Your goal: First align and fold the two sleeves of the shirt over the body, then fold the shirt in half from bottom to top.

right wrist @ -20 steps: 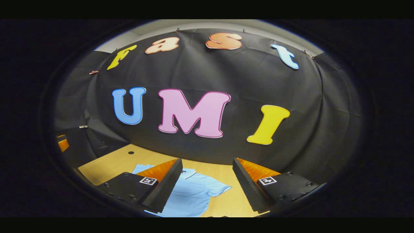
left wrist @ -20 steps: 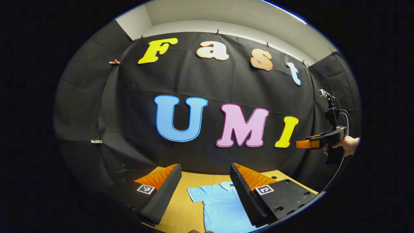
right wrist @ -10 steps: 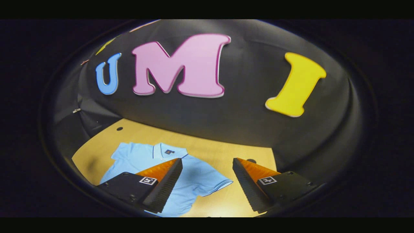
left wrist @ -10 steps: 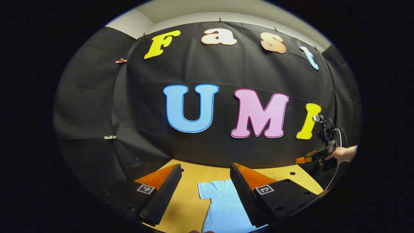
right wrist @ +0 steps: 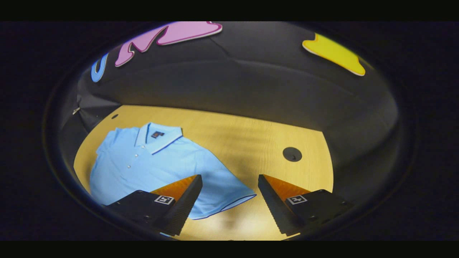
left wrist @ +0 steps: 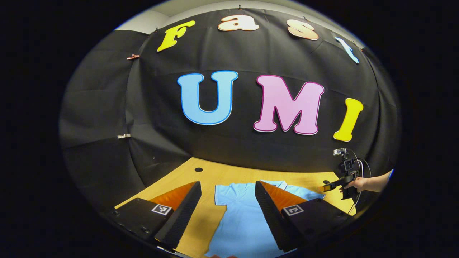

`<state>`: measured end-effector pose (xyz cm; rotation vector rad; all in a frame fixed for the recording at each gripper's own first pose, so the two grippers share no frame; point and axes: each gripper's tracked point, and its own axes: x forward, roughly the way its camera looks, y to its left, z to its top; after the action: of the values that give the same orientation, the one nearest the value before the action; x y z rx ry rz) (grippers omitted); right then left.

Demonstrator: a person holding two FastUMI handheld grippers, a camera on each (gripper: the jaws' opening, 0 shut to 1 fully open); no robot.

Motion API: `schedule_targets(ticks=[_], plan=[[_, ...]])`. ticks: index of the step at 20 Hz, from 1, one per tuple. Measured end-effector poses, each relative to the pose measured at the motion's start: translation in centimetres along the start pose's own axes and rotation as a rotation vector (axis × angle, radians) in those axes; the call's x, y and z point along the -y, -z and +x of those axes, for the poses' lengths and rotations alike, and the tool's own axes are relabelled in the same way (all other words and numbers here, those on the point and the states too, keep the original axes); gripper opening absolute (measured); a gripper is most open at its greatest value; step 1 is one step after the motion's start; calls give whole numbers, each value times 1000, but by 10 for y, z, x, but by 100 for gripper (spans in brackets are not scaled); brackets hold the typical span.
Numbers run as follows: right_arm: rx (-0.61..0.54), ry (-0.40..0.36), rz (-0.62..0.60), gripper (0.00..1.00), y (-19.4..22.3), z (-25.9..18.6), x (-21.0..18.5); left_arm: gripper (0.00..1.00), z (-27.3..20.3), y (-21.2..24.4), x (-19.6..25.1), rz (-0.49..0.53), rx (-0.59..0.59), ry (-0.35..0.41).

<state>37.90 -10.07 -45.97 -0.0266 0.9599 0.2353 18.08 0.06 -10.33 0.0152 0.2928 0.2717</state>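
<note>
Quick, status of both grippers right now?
Left gripper: open, holding nothing, above the shirt.
Right gripper: open, holding nothing, over the shirt's sleeve.

Each gripper, the left gripper [left wrist: 227, 209] and the right gripper [right wrist: 229, 200], has two wedge-shaped fingers with ribbed inner faces, black bases with screws and a square black-and-white marker. A black cable [left wrist: 360, 186] loops behind the far gripper by the hand [left wrist: 356, 184].
</note>
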Motion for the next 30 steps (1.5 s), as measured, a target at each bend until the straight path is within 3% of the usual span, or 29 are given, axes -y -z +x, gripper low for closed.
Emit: schedule_targets(ticks=[9,11,14,15,20,22,24,25,26,28,29,30], plan=[[-110,-27,32,97,42,25,5,97,14,12,23,-19,-48,-10],[-96,-33,41,84,39,29,5,97,17,16,30,-6,-54,-3],[-91,-40,70,39,36,33,2,97,20,20,37,-3,-66,4],[-90,-41,75,11,35,32,-1,97,21,19,39,-4,-65,5],[-33,-71,71,4,11,19,-12,97,25,16,39,0,-59,6],[8,-111,93,15,-11,11,-31,97,27,17,34,-2,-63,4],[38,-155,103,9,-30,3,-54,97,30,17,28,-12,-64,2],[44,-174,93,15,-35,1,-67,97,31,16,26,-21,-63,2],[44,-190,75,4,-38,-1,-81,97,33,16,25,-28,-62,8],[31,-222,41,15,-38,-2,-110,97,36,17,21,-24,-62,26],[18,-230,25,15,-34,-1,-124,97,38,18,18,-13,-63,36],[-1,-239,13,4,-28,2,-136,97,42,21,13,-3,-71,45]])
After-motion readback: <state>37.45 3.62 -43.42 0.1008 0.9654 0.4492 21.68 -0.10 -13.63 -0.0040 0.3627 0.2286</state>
